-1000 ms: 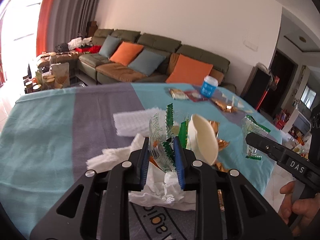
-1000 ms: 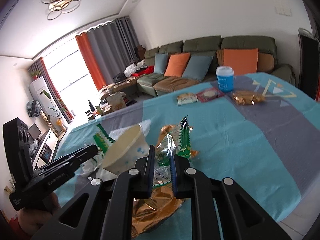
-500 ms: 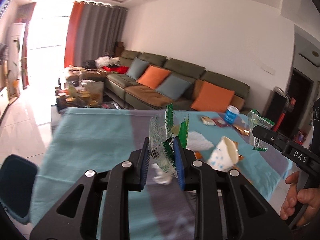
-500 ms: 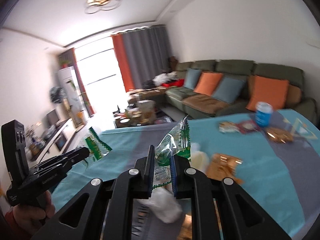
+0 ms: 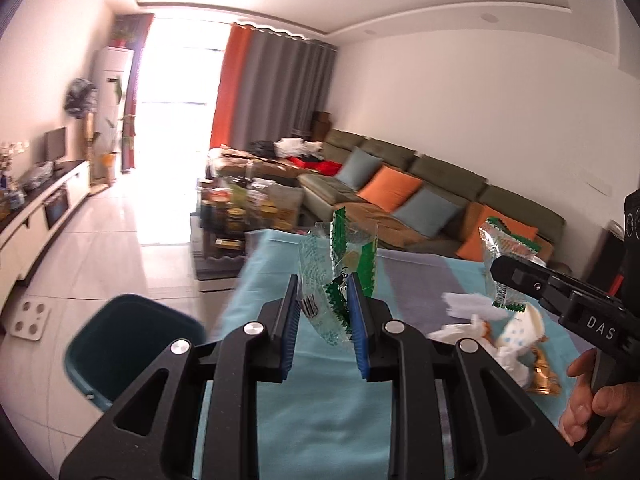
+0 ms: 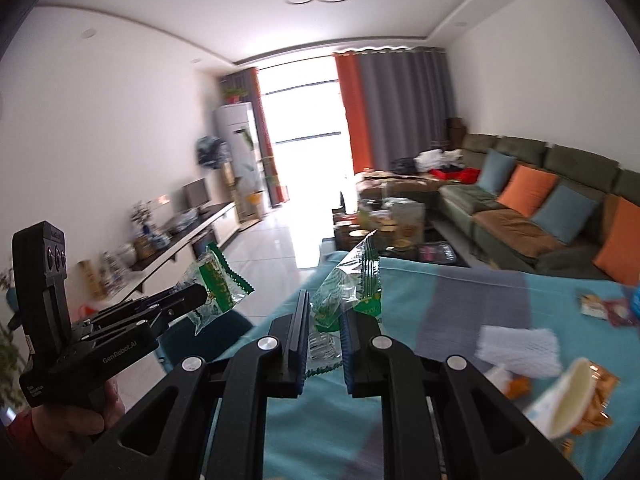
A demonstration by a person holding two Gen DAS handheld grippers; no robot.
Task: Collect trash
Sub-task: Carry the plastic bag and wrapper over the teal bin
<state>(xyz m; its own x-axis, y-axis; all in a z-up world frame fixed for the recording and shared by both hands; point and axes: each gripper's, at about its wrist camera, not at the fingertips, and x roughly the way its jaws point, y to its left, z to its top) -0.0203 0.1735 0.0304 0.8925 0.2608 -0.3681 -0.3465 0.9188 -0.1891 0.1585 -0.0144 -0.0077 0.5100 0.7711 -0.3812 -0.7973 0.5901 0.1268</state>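
Wrappers, crinkly clear-and-green, sit clenched one in the left gripper, one in the right gripper, now swung from the bench litter toward the bin at eight o'clock.

Open floor is lying around the dark bin beside the table edge (nothing standing over its mouth); tissues and a tipped cup are crowding the table's right.
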